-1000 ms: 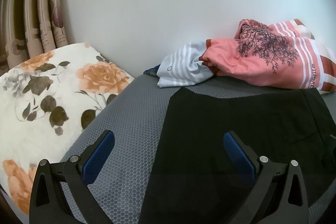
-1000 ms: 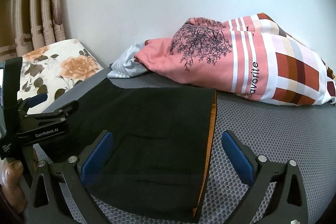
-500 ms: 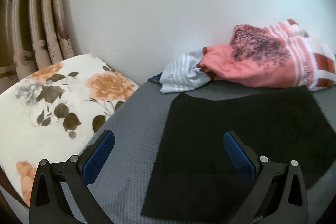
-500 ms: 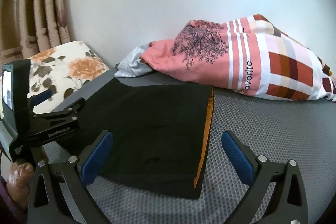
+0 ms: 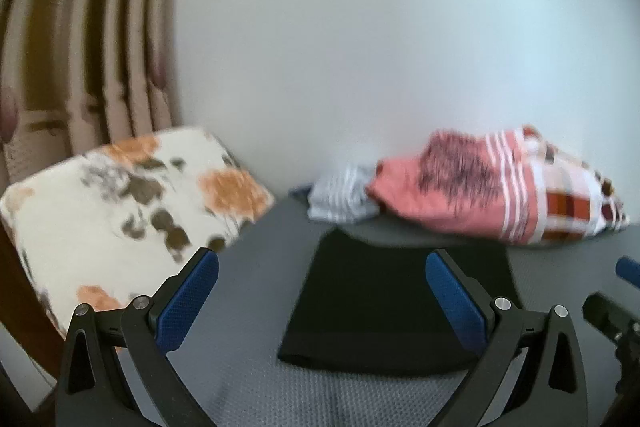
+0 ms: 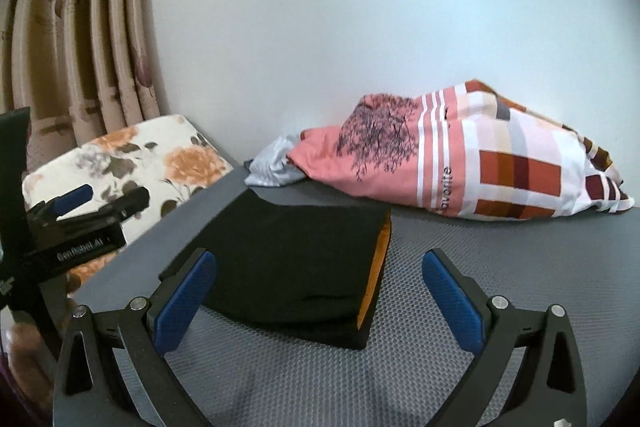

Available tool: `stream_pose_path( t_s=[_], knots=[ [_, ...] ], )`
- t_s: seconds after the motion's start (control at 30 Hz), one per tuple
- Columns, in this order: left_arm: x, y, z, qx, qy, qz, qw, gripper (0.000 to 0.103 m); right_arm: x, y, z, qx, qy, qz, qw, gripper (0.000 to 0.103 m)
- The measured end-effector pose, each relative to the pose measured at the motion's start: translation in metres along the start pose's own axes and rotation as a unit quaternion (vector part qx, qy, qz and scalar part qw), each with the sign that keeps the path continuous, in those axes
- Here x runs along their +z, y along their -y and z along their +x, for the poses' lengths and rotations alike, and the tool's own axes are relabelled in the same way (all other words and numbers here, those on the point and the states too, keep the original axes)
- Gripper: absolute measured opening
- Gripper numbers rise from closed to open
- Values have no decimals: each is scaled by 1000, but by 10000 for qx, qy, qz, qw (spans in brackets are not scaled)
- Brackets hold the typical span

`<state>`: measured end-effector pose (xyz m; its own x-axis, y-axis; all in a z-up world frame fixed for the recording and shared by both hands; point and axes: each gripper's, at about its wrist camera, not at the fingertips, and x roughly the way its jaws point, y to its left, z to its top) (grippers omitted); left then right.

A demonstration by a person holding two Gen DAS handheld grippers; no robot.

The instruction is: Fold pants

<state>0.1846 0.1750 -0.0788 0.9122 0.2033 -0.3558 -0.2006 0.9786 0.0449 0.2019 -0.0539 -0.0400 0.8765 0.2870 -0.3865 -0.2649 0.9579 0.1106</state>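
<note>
1. The pants (image 6: 296,267) lie folded into a flat black stack on the grey bed (image 6: 500,267), near the front, with an orange lining showing along the stack's right edge. The fold looks finished or nearly so, judging by the squared shape.
2. The left tongs (image 5: 322,295) are spread wide and hold nothing; they hang above the bed with the stack in front of them. The right tongs (image 6: 320,295) are equally wide apart and empty, above the stack's near edge.
3. Risk: if either tongs dips back in, a blue pad (image 6: 184,303) could catch the top layer and drag it, opening the fold. The cloth is soft and would slide easily.
4. Risk: the near right corner seems to sit thick, with layers stacked. A nudge there could splay the layers and show more of the lining.
5. Risk: the left view is blurred, which suggests fast movement. A quick sweep near the stack could brush it askew.
6. The floral cushion (image 6: 132,163) at left and the pink pillow (image 6: 460,163) at the back lie apart from the stack, so they look unlikely to interfere.
</note>
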Motion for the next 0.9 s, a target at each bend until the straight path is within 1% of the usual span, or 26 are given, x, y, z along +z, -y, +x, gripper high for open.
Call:
stream_pose_path(
  t_s=[0.07,0.13,0.17,0.2,0.3,0.37,0.43,0.5,0.7,0.83,0.9],
  knots=[
    [7,1,-19,183,296,75,9994,103,3,0,-14,31,63,5,10000,103],
    [13,4,-34,304,415,164,9985,103,5,0,-26,56,129,23,9999,103],
    [15,4,-37,297,390,192,9986,103,7,0,-32,71,161,27,9998,103],
    [18,6,-41,212,262,196,9992,103,8,0,-36,80,182,25,9998,103],
    [22,5,-50,-153,-55,-33,9999,103,11,1,-50,101,271,30,9996,103],
    [24,4,-57,-308,-112,-182,9993,103,14,2,-60,117,325,57,9994,103],
    [26,5,-63,-431,-143,-216,9987,103,15,3,-67,135,353,66,9993,103],
    [28,9,-69,-493,-150,-210,9985,103,15,4,-74,130,378,51,9992,103],
    [34,20,-86,-548,-117,15,9984,103,12,2,-90,147,411,-18,9990,103],
    [35,25,-90,-751,-278,-2,9968,103,12,1,-96,170,432,-65,9989,103],
    [32,28,-91,-691,-382,-61,9969,103,11,1,-100,187,436,-77,9988,103]
  ],
)
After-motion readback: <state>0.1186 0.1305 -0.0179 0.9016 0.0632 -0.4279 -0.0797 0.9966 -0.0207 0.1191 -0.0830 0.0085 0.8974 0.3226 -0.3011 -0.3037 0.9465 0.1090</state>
